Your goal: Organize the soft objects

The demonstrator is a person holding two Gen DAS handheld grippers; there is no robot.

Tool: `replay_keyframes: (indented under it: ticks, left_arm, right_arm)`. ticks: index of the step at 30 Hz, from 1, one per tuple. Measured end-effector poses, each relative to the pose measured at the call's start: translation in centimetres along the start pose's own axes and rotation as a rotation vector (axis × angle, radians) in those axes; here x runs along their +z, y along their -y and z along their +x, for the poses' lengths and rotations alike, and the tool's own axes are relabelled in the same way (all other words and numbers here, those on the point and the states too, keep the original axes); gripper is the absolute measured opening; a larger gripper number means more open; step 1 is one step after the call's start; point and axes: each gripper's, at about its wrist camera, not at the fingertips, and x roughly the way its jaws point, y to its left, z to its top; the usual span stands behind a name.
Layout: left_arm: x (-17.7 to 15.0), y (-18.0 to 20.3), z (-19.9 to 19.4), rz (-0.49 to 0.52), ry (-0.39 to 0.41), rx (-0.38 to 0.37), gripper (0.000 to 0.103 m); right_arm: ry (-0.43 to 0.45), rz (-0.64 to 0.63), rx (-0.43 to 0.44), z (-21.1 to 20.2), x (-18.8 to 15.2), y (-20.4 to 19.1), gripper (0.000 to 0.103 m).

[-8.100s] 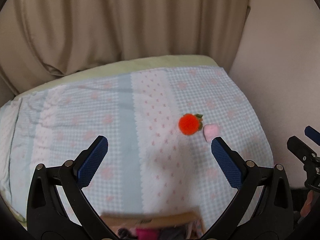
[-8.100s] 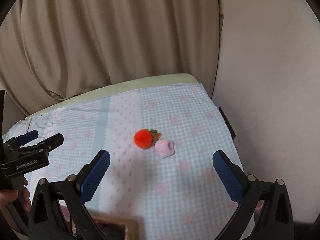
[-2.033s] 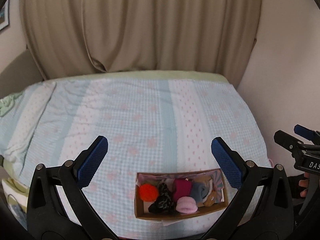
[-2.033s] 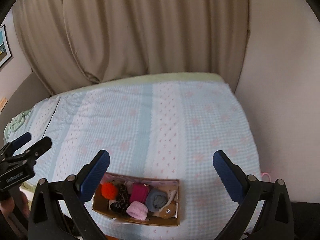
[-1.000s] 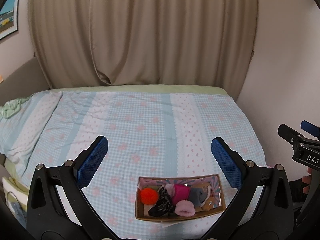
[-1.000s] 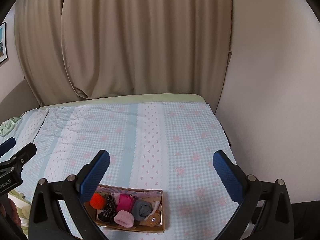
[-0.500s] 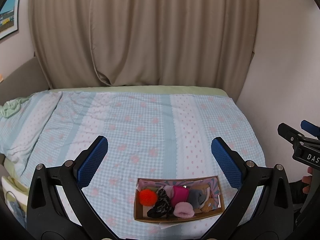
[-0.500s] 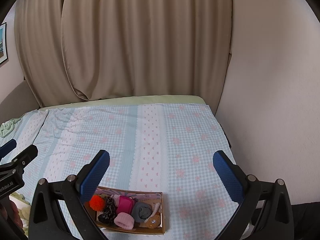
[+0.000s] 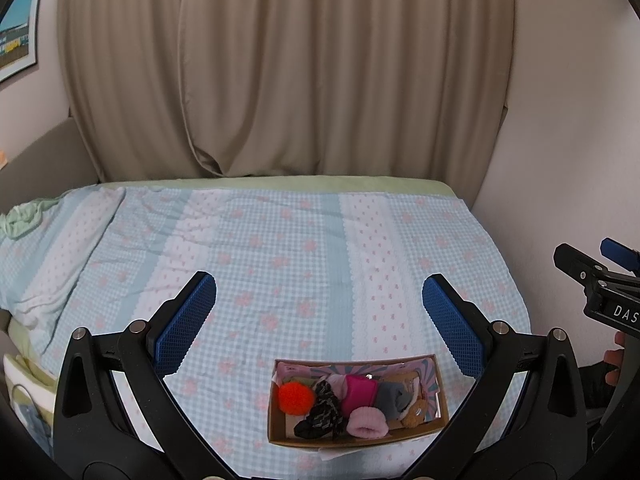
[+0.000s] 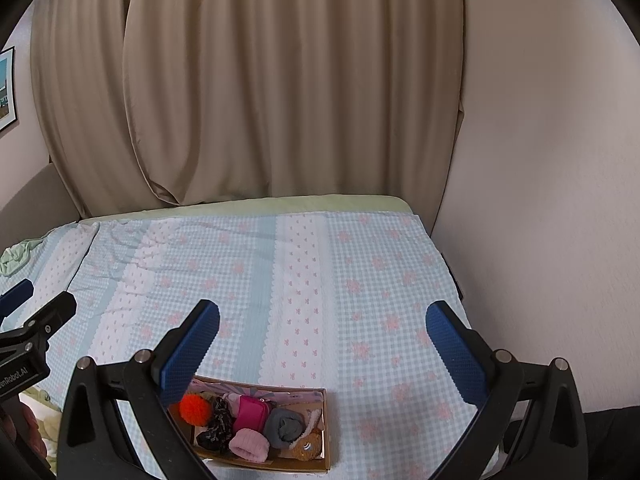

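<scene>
At the near edge of the bed, on the pale blue gingham bedspread with pink flowers and white dotted stripes, sits a shallow brown cardboard box with a pink-patterned lining, and all the soft things in view lie packed inside it. A fuzzy orange-red pom-pom fills its left end; just beside that lies a crumpled black patterned cloth, then a magenta fabric pouch, with a pale pink knitted roll in front of the pouch against the near wall. To the right are a rolled grey sock and a small tan plush piece at the right end. The left tongs hang above the bedspread with their blue ribbed pads spread wide and nothing between them; the box lies below and between the pads in that view. The right tongs are likewise spread wide and empty, with the box low and to the left, partly behind the left pad. From the right wrist view the same contents show: pom-pom, black cloth, pouch, pink roll, grey sock and plush piece. Beige pleated curtains hang behind the bed, a plain pale wall runs along its right side, and a framed picture hangs at the left.
</scene>
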Motion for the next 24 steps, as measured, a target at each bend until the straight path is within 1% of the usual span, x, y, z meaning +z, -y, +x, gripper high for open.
replay_keyframes:
  ticks: [24]
  left_arm:
    - [0.09, 0.12, -0.4, 0.002, 0.015, 0.006, 0.103]
  right_arm:
    - [0.004, 0.004, 0.001, -0.01, -0.16, -0.01, 0.103]
